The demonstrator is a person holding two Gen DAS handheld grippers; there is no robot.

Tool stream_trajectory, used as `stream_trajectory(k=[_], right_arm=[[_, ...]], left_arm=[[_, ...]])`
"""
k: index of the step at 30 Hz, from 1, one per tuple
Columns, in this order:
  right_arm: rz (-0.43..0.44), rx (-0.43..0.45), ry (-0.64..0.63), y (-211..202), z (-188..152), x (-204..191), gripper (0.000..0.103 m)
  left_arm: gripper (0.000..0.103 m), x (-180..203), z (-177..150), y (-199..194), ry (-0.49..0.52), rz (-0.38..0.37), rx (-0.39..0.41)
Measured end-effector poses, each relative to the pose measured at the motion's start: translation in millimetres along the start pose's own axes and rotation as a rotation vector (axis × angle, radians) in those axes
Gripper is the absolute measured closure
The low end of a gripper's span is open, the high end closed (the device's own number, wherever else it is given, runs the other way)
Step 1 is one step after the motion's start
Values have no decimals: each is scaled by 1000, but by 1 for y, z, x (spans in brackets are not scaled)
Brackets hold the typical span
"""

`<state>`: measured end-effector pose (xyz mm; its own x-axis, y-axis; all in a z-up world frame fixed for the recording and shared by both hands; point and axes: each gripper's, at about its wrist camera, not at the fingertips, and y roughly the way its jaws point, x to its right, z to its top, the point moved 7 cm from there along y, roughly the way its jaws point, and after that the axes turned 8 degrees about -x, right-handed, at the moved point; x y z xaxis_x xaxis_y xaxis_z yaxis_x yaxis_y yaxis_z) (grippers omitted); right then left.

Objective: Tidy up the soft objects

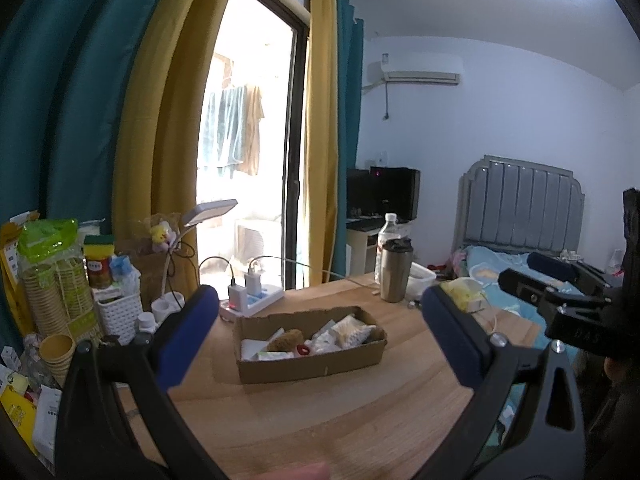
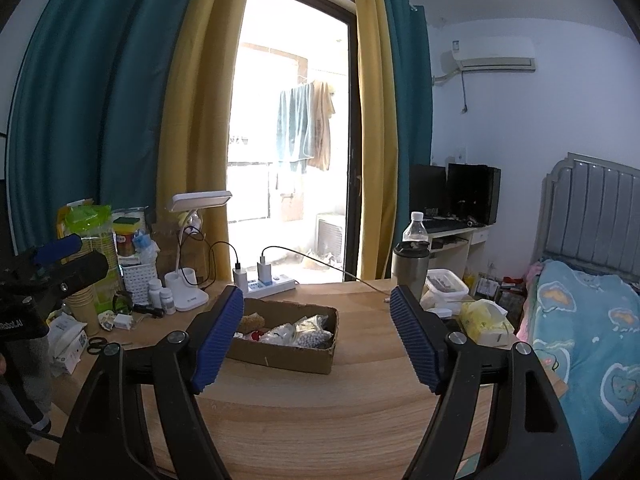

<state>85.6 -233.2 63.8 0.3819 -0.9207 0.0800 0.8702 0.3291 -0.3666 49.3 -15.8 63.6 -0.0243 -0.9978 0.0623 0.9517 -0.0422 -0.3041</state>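
Note:
A shallow cardboard box [image 1: 304,370] [image 2: 280,356] sits on the wooden table [image 1: 320,420] [image 2: 320,420]. Inside lie a brown sponge [image 1: 285,339] [image 2: 251,322], clear bags of white bits [image 1: 352,332] [image 2: 308,334], white packets and a small red thing [image 1: 304,350]. My left gripper [image 1: 320,300] stands open in front of the box, nothing between its blue pads. In the right wrist view my right gripper [image 2: 318,298] is open too, held above the table short of the box, and holds nothing. Each gripper shows at the other view's edge.
A steel tumbler [image 1: 394,270] [image 2: 410,268] and water bottle [image 2: 416,232] stand behind the box. A power strip [image 2: 272,282], desk lamp [image 2: 192,248], white basket [image 1: 120,314], paper cups [image 1: 56,300] and packets crowd the left. A yellow tissue pack [image 2: 484,322] lies right, with the bed [image 2: 592,340] beyond.

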Motion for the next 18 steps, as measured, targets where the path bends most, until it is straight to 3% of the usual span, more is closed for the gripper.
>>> stream_trajectory(k=[18], right_arm=[[0, -5, 1, -1, -2, 2, 24]], left_arm=[[1, 0, -2, 1, -6, 7, -4]])
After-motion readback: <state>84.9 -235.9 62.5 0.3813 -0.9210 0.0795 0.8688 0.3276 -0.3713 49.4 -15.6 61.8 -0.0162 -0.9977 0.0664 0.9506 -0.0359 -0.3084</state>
